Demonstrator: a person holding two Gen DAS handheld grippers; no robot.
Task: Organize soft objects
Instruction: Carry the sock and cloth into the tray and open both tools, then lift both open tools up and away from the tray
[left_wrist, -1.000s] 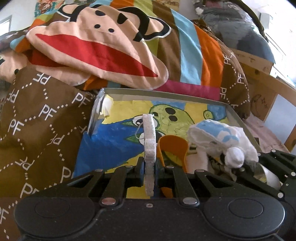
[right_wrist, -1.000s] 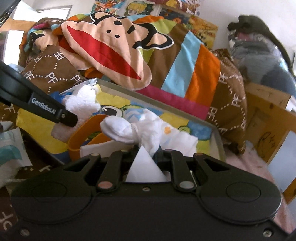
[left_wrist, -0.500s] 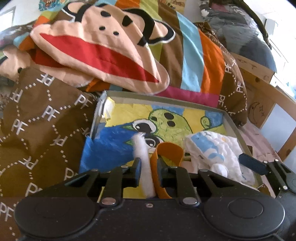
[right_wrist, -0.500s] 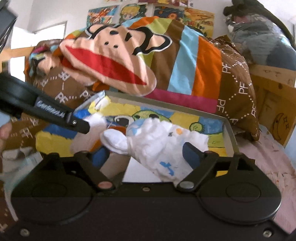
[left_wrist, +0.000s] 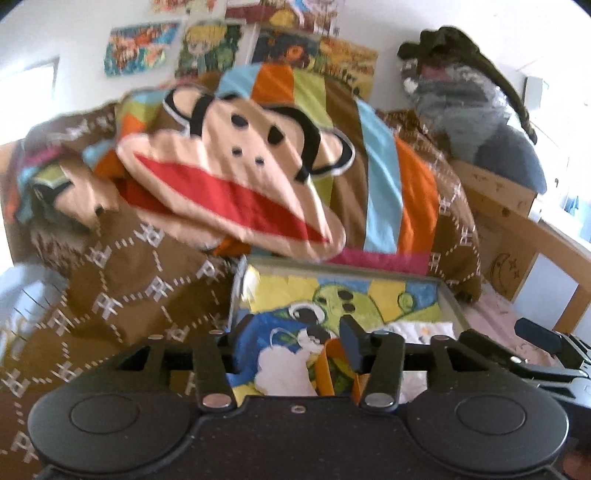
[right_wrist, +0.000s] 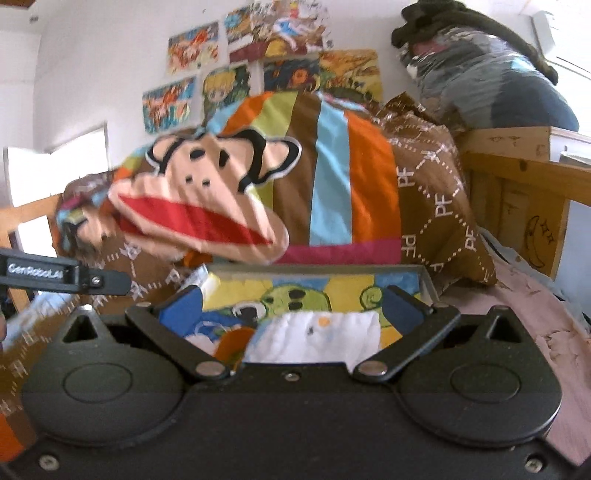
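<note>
A shallow grey tray (left_wrist: 448, 299) with a cartoon lining lies on the bed; it also shows in the right wrist view (right_wrist: 428, 282). In it lie a white fluffy piece (left_wrist: 282, 367), an orange ring (left_wrist: 327, 363) and a white cloth with blue and orange marks (right_wrist: 317, 336). My left gripper (left_wrist: 291, 339) is open and empty, pulled back above the tray's near side. My right gripper (right_wrist: 293, 299) is open and empty, just behind the white cloth. The left gripper shows at the left in the right wrist view (right_wrist: 66, 277).
A brown quilt with a monkey face (left_wrist: 236, 177) is heaped behind and left of the tray. A wooden bed frame (right_wrist: 517, 192) stands at the right with a grey bundle (right_wrist: 491, 81) on top. Pink sheet (right_wrist: 517, 317) lies right of the tray.
My left gripper opened and let go of the white fluffy piece, which now lies in the tray. My right gripper opened off the white cloth. Both grippers pulled back and up.
</note>
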